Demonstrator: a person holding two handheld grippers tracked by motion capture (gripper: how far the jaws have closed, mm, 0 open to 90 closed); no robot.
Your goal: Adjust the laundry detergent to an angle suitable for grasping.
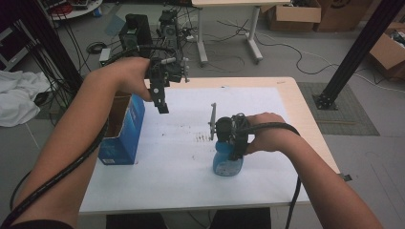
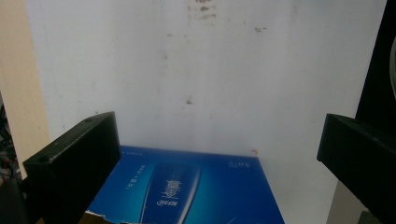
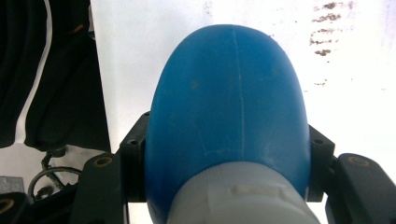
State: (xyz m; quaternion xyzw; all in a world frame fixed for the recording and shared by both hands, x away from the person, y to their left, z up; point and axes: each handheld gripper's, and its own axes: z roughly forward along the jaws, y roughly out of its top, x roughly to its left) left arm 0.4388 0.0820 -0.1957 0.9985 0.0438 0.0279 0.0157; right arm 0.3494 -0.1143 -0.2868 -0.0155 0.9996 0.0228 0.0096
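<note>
A blue bottle (image 1: 228, 163) with a pale cap stands upright on the white sheet (image 1: 191, 162); my right gripper (image 1: 234, 143) is shut on it from above, near its neck. In the right gripper view the bottle (image 3: 229, 116) bulges between the two black jaws, which press on both its sides. My left gripper (image 1: 161, 98) hangs in the air above the sheet's far left part, jaws wide apart with nothing between them. Below it stands an open blue carton (image 1: 123, 129) at the table's left edge; its printed side (image 2: 187, 186) lies beneath the open left gripper (image 2: 219, 154).
The white sheet (image 2: 210, 70) carries small dark smudges (image 1: 203, 137) near its middle. The wooden table's edge (image 1: 305, 114) runs along the right. Beyond the table are cables, a desk frame (image 1: 253, 38), cardboard boxes (image 1: 293, 14) and a black post (image 1: 356, 52).
</note>
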